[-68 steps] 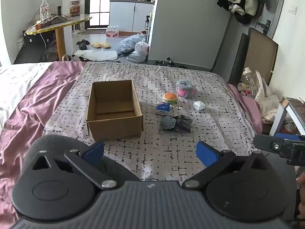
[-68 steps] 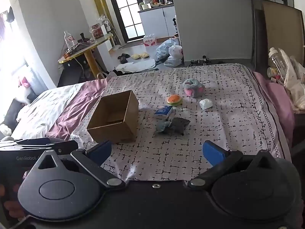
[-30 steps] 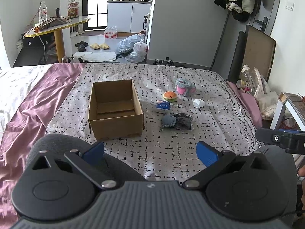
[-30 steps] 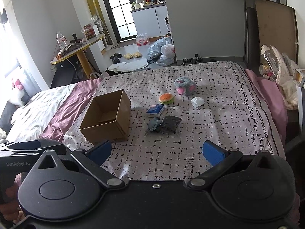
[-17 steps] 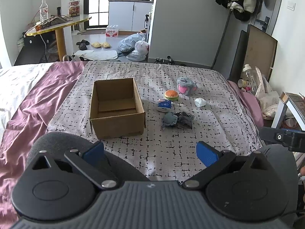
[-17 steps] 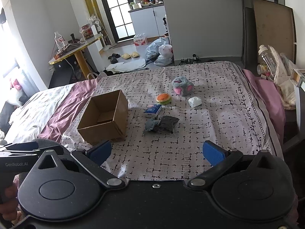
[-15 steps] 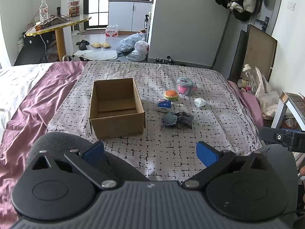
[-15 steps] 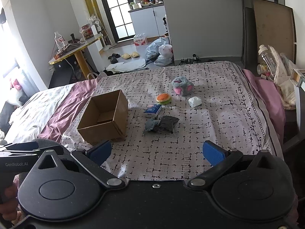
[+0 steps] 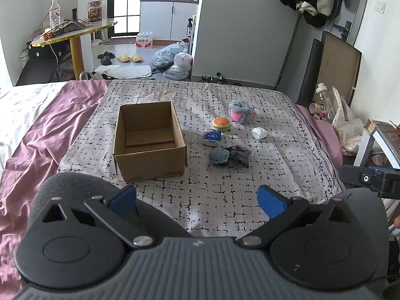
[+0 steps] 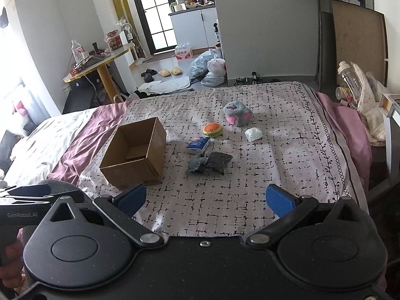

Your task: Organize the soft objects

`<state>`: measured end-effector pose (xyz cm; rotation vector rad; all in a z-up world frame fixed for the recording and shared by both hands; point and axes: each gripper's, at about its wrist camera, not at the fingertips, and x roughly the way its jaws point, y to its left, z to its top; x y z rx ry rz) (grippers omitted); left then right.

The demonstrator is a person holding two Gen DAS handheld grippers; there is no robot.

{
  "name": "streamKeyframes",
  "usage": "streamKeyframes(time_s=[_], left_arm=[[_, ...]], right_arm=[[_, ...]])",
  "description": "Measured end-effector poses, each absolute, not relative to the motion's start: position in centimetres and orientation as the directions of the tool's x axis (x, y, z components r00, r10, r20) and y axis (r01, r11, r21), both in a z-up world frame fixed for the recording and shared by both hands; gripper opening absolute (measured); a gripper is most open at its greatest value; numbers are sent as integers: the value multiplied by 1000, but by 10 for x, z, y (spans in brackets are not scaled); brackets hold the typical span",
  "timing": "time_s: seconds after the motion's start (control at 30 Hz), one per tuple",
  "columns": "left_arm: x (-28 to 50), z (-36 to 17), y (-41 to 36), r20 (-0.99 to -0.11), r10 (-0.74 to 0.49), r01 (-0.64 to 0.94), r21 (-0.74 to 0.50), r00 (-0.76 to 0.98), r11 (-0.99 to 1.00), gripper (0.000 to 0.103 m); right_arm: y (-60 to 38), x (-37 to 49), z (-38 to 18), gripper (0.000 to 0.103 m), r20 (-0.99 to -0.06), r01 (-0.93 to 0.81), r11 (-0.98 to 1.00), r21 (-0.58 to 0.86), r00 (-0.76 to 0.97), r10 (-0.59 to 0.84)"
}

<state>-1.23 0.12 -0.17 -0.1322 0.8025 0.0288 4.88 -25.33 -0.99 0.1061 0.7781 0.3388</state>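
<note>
Soft objects lie loose on the patterned bedspread, all right of the open cardboard box, none inside it. Nearest the box: blue-and-white packet, apart from the box wall. Beyond the packet, farther from the box: burger plush, then grey-and-pink plush. White crumpled wad farthest right of the box. Grey fabric piece touching a dark clear-wrapped bundle, level with the box's near end. Box upright. Left gripper fingers spread wide, holding nothing, short of the box's near wall. Right gripper likewise spread, holding nothing, nearer than the box.
</note>
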Motion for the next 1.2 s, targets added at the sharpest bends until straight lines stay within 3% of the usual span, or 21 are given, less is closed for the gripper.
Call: streamKeyframes(time_s=[0.93,1.2], left_arm=[[45,-20,2,-708,-54,-119,-192,704,974,102],[74,-41,-13,-734,-85,-97,-201,674,975,102]], right_arm=[[-274,92,-39,103,-713,-220,948,230,625,318],[-296,113,-56,103,-712,-186,936,298,610,348]])
